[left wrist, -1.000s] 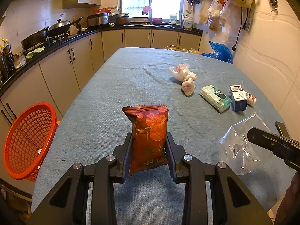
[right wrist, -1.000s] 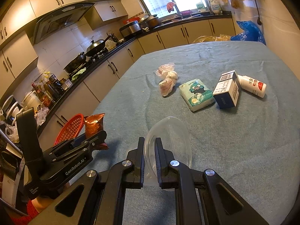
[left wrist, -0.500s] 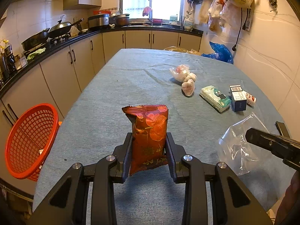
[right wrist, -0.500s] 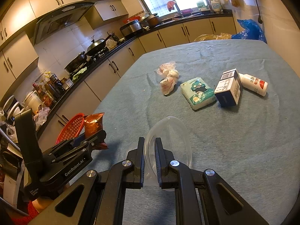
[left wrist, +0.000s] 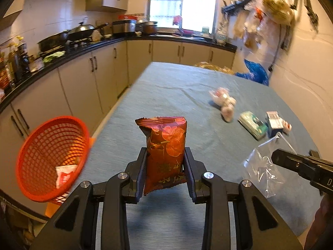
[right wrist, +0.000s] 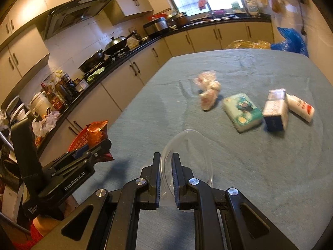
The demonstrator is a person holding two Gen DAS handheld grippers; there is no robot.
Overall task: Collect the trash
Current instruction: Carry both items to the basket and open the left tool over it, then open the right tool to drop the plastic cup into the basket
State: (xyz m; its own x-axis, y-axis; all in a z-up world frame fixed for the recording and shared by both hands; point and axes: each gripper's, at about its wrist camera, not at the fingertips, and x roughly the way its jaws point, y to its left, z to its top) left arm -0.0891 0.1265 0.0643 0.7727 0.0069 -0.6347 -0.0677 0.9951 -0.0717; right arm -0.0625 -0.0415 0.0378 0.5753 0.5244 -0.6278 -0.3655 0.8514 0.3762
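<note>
Left gripper (left wrist: 164,162): clenched on a red foil snack packet (left wrist: 165,152), held upright between both fingers, clear of the surface (left wrist: 170,87), near its left edge. Same packet seen from the right wrist view beside the basket rim.

Right gripper (right wrist: 165,168): clamped tight on a clear plastic bag (right wrist: 187,156), thin film pinched between the fingers; bag billowing ahead of the fingertips above the surface, toward the near right corner in the left wrist view.

Orange mesh basket (left wrist: 50,158): off the left edge of the surface, tilted, mouth facing the camera; a white-and-red wrapper (left wrist: 64,173) lying inside.

Surface: covered in a grey-blue cloth. Toward the right edge, from far to near: crumpled white-pink wrapper bundle (right wrist: 208,91); green tissue pack (right wrist: 242,112), lying flat; small blue-and-white carton (right wrist: 275,110), just beside the tissue pack; small white bottle with red label (right wrist: 299,107), on its side, touching or nearly touching the carton.

Beyond the far edge: blue plastic bag (right wrist: 290,39). Kitchen counter with woks and pots (right wrist: 112,45) along the left wall. Background blurred.
</note>
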